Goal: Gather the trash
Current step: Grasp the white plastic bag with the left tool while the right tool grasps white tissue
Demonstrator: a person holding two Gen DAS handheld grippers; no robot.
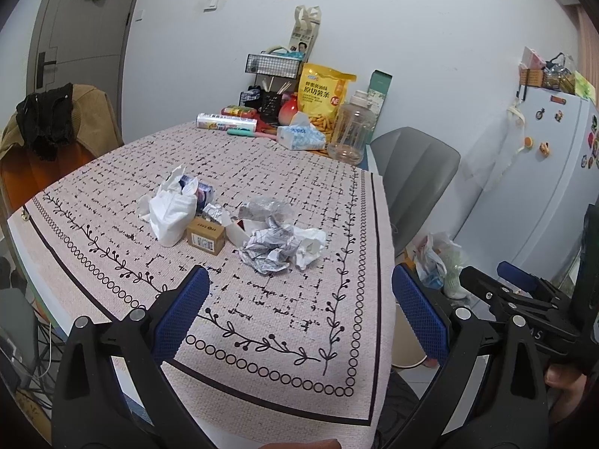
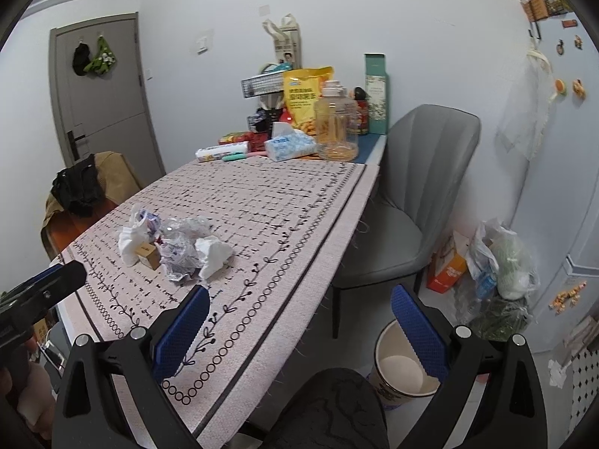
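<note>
A heap of trash lies on the patterned tablecloth [image 1: 262, 314]: a white tissue wad [image 1: 170, 211], a small brown carton [image 1: 206, 237], crumpled printed paper [image 1: 267, 249], clear plastic wrap [image 1: 267, 207] and another tissue [image 1: 309, 247]. The same heap shows in the right wrist view, with the carton [image 2: 146, 254] and the tissue [image 2: 213, 254]. My left gripper [image 1: 299, 310] hangs open above the near table edge, short of the heap, holding nothing. My right gripper [image 2: 299, 327] is open too, over the table's right edge. An open waste bin [image 2: 402, 372] stands on the floor below it.
A grey chair [image 2: 415, 194] is tucked at the table's right side. Snack bag [image 1: 324, 97], tissue pack [image 1: 301, 136], clear jar [image 1: 352, 131] and a wire rack crowd the far end. Bags [image 2: 501, 262] sit by the fridge [image 1: 550, 172]. A draped chair [image 1: 56, 127] stands left.
</note>
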